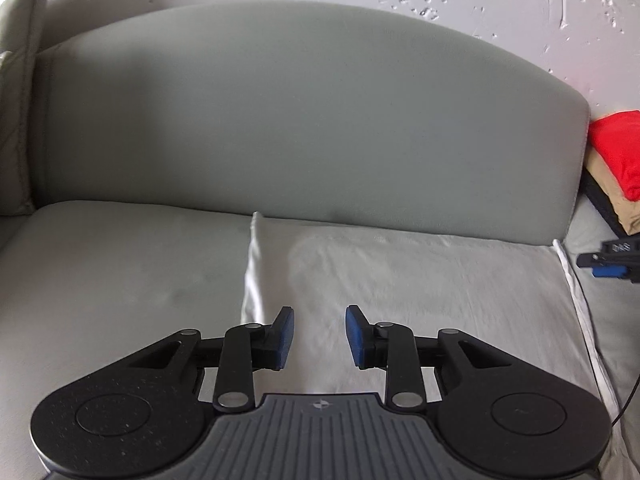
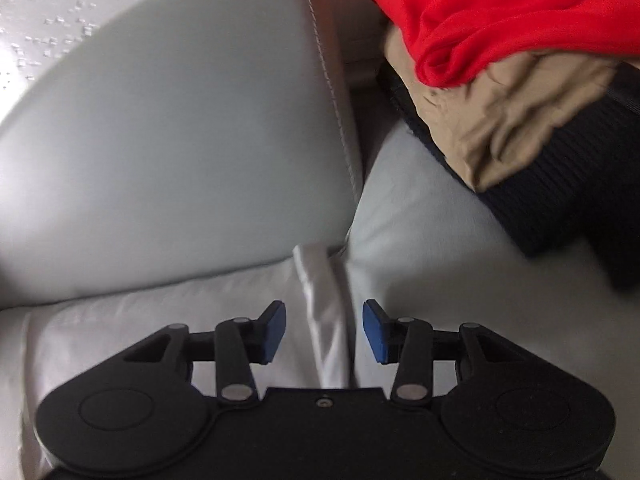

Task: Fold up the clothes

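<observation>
A white garment (image 1: 420, 280) lies spread flat on the grey sofa seat, with folded edges along its left and right sides. My left gripper (image 1: 320, 336) hovers over the garment's left part, jaws open, with nothing between the blue pads. In the right wrist view my right gripper (image 2: 325, 330) is open too. A raised white fold (image 2: 326, 312) of the garment's right edge runs between its pads, which stand clear of it on both sides. Part of the right gripper (image 1: 608, 260) shows at the far right of the left wrist view.
The grey sofa backrest (image 1: 300, 120) rises just behind the garment. On the seat to the right sits a pile of clothes: a red piece (image 2: 500, 12) on a tan one (image 2: 500, 112), over a dark knit (image 2: 560, 200). Bare seat (image 1: 120, 280) lies to the left.
</observation>
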`<state>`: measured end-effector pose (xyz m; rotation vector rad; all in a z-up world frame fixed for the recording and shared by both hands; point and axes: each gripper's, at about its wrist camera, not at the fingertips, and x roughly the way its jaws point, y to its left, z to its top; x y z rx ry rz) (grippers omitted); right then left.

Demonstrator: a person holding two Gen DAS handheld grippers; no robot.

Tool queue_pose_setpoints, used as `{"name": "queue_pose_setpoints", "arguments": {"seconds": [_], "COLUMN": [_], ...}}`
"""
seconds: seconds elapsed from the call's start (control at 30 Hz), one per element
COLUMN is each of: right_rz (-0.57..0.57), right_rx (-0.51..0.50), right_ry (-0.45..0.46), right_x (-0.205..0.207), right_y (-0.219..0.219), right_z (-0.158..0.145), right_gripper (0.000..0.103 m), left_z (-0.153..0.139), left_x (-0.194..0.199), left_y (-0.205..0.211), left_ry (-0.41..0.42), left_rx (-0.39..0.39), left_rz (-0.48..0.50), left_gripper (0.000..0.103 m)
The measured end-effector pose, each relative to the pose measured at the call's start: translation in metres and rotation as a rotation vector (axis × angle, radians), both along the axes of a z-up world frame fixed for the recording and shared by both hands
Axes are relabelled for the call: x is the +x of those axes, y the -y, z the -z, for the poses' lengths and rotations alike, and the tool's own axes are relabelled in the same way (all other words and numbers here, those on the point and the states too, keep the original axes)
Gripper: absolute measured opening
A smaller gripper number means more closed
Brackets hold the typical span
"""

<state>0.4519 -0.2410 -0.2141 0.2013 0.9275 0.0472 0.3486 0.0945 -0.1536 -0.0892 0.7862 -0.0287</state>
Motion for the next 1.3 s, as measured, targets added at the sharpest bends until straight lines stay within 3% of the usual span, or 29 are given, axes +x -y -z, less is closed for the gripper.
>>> {"name": "queue_pose_setpoints", "arguments": {"seconds": [0.13,0.2,0.27,0.3,0.37,0.43,0.57,0.67,0.87,0.97,1.13,1.3], "right_rz": [-0.024,-0.047,-0.049,-0.042,-0.013,0.018,0.071,0.053,-0.011,-0.028,0.012,0.045], "right_rx": [-0.016,-0.085,-0.181,-0.199,-0.178,-0.092,0.054,0.066,-0.052,-0.153,-0.014,0.140], "right_ry": [-0.024,-0.020,-0.016,-0.013,-0.010,-0.022,-0.030,-0.025,-0.022,-0.003,0.007,-0.015], "right_x": [0.025,0.027,0.023,0.021,0.017,0.015,0.012,0.010,0.001,-0.011,-0.027,-0.039], "right_y": [-0.013,-0.024,-0.032,-0.031,-0.019,-0.002,0.021,0.017,-0.011,-0.021,0.000,0.019], "right_z": [0.016,0.020,0.020,0.020,0.018,0.019,0.023,0.028,0.036,0.035,0.038,0.046], "right_gripper": [0.047,0.049,0.026,0.025,0.011,0.006,0.006,0.009,0.011,0.004,0.004,0.002], "left_z": [0.012,0.015,0.016,0.017,0.016,0.016,0.017,0.022,0.024,0.022,0.019,0.021], "left_x": [0.007,0.008,0.009,0.010,0.009,0.009,0.009,0.009,0.006,0.004,0.017,0.065], "left_y": [0.005,0.005,0.003,0.002,0.000,-0.002,-0.008,-0.009,-0.016,-0.021,-0.041,-0.068], "left_ry": [-0.014,-0.022,-0.031,-0.033,-0.031,-0.032,-0.036,-0.046,-0.058,-0.049,-0.018,0.001], "left_rx": [0.017,0.022,0.023,0.023,0.026,0.017,-0.011,-0.008,-0.011,-0.015,-0.042,-0.103], "left_rz": [0.003,0.004,0.004,0.005,0.003,0.001,-0.008,-0.016,-0.044,-0.056,-0.103,-0.107], "left_gripper": [0.029,0.030,0.030,0.030,0.031,0.031,0.034,0.035,0.036,0.037,0.043,0.047]}}
